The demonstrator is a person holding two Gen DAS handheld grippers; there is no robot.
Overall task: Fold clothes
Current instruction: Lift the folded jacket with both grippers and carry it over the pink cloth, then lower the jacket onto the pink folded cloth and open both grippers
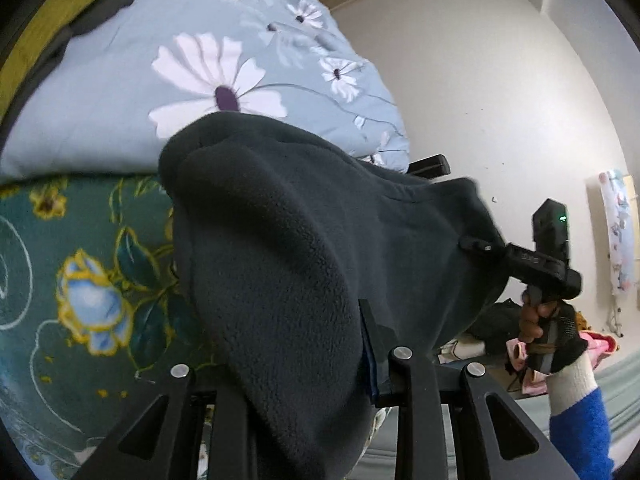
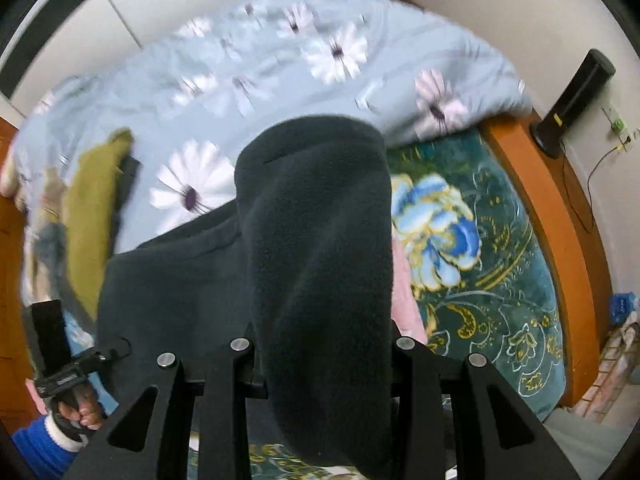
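Here a dark grey fleece garment (image 1: pixel 288 240) hangs stretched between both tools above the bed, its long axis running from the left gripper (image 1: pixel 320 360) across to the right gripper (image 2: pixel 320 344), each clamped on a thick bunched fold. The nap is soft and pilled. Below lie a teal floral blanket (image 2: pixel 500 260) and a pale blue daisy-print duvet (image 1: pixel 120 112). Fleece hides both sets of fingertips.

Soft even indoor light, fisheye-warped edges, motion blur

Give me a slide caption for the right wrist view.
Right gripper shut on a dark fleece garment above the green floral blanket.
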